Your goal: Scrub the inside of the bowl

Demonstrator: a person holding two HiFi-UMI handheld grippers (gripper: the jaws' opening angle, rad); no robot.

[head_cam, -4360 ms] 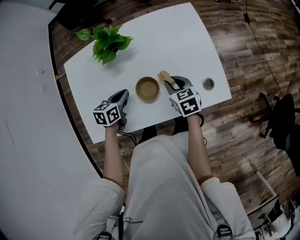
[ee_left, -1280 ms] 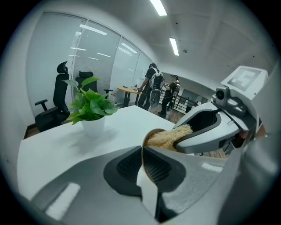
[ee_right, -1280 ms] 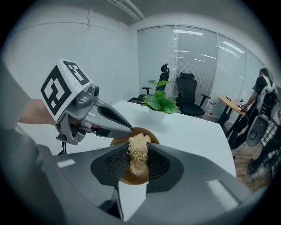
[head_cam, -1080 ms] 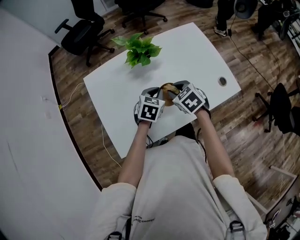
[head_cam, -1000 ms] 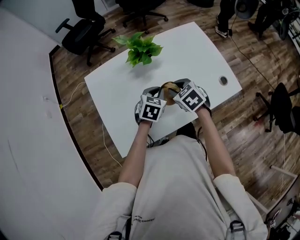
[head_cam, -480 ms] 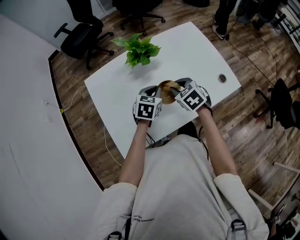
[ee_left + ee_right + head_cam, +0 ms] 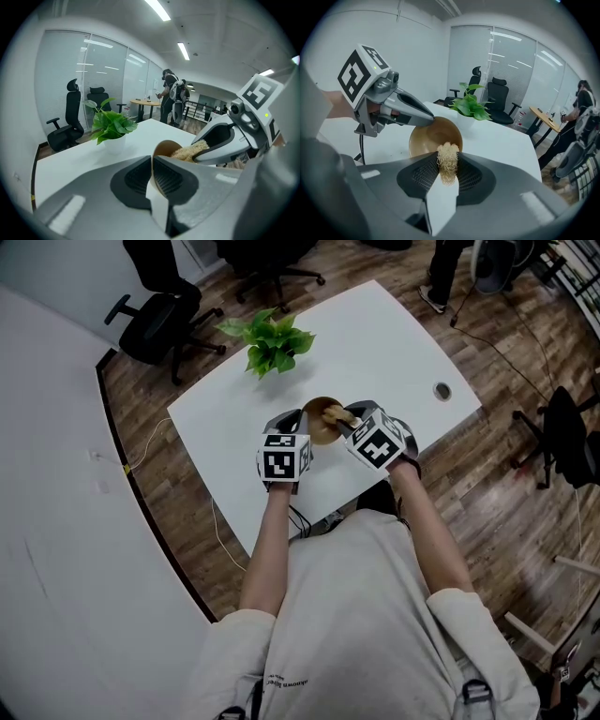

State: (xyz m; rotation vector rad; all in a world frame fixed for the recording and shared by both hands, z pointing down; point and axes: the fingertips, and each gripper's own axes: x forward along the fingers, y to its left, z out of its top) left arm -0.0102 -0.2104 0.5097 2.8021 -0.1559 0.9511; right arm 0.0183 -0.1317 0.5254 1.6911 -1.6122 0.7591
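Note:
The tan wooden bowl (image 7: 319, 417) is held tilted above the white table (image 7: 375, 334), its opening turned toward my right side. My left gripper (image 7: 298, 425) is shut on the bowl's rim, which shows as a thin edge between the jaws in the left gripper view, the bowl (image 7: 166, 149) just past them. My right gripper (image 7: 346, 419) is shut on a pale fibrous scrubber (image 7: 448, 165), whose tip sits at the bowl's (image 7: 432, 136) near rim. From the left gripper (image 7: 152, 163) the scrubber (image 7: 189, 151) pokes into the bowl. My right gripper (image 7: 447, 169) faces the opening.
A potted green plant (image 7: 270, 341) stands at the table's far side. A round cable grommet (image 7: 442, 390) lies near the right edge. Office chairs (image 7: 155, 310) stand beyond the table, and people (image 7: 172, 96) stand far off. A cable (image 7: 305, 519) hangs at the near edge.
The bowl lay on the table 4.4 s ago with my left gripper away from it; now it is lifted and tilted. Over the last second both grippers have stayed close together at the bowl.

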